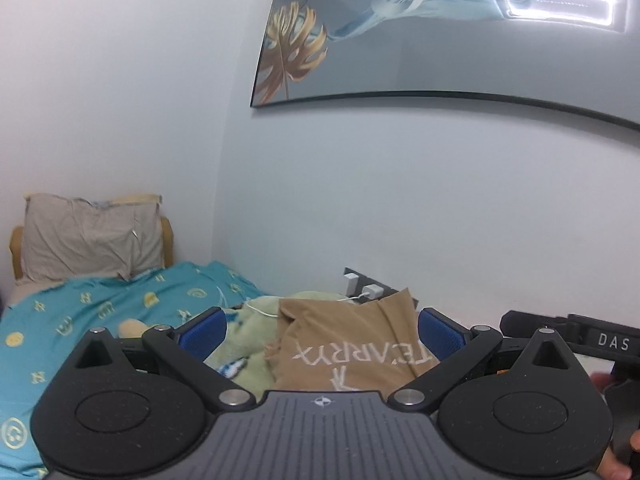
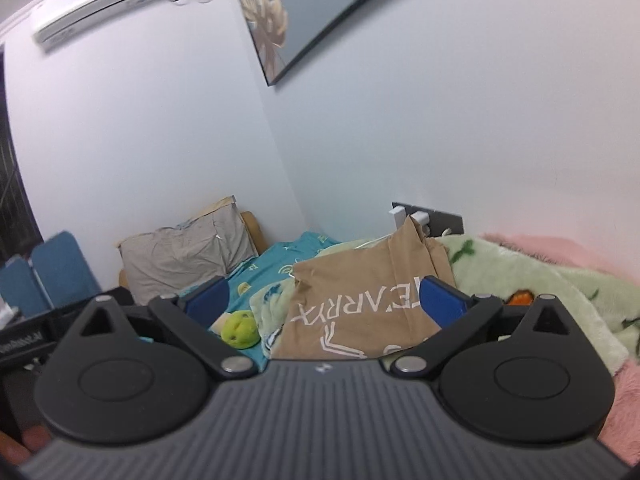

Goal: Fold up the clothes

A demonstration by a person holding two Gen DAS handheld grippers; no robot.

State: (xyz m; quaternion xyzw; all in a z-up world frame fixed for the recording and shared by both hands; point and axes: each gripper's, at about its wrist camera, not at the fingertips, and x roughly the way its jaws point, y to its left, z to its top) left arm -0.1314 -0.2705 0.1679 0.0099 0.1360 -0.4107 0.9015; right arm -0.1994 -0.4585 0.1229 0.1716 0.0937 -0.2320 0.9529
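black grippers (image 1: 322, 332), blue jaws

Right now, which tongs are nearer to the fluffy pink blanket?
Right. The right tongs, open, have the fluffy pink blanket just off their right side. The left tongs, open, are further left, facing the tan white-lettered shirt; the blanket is outside their view.

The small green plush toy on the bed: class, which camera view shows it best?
The right wrist view: the green plush toy sits whole on the teal sheet, beside the tan garment. In the left wrist view it cannot be made out; the left gripper's linkage covers that area.
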